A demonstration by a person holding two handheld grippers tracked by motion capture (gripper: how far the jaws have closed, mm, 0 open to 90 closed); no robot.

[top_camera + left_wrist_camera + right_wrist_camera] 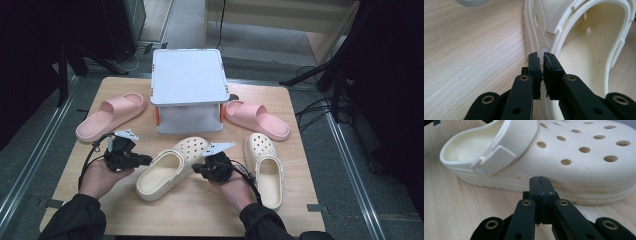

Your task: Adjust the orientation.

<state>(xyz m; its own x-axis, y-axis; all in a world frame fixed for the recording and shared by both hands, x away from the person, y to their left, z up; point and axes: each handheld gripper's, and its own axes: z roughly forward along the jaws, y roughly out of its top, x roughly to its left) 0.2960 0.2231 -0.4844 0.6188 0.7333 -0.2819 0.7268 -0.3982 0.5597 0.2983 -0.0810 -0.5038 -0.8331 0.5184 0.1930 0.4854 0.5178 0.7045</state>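
Observation:
A cream clog (167, 172) lies slantwise at the middle of the wooden table (200, 210). My left gripper (148, 160) comes at it from the left. In the left gripper view the clog's (584, 50) side rim, just below the strap rivet, sits pinched between the nearly closed jaws of that gripper (541, 56). My right gripper (196, 168) is at the clog's right side. In the right gripper view its jaws (540, 180) are pressed together with nothing between them, tips close against the sole edge of the clog (579, 152); contact cannot be told.
A second cream clog (265, 165) lies to the right, toe away from me. Two pink slides (112, 115) (257, 119) flank a white box (187, 75) with orange clasps at the back middle. The table's front edge is near my forearms.

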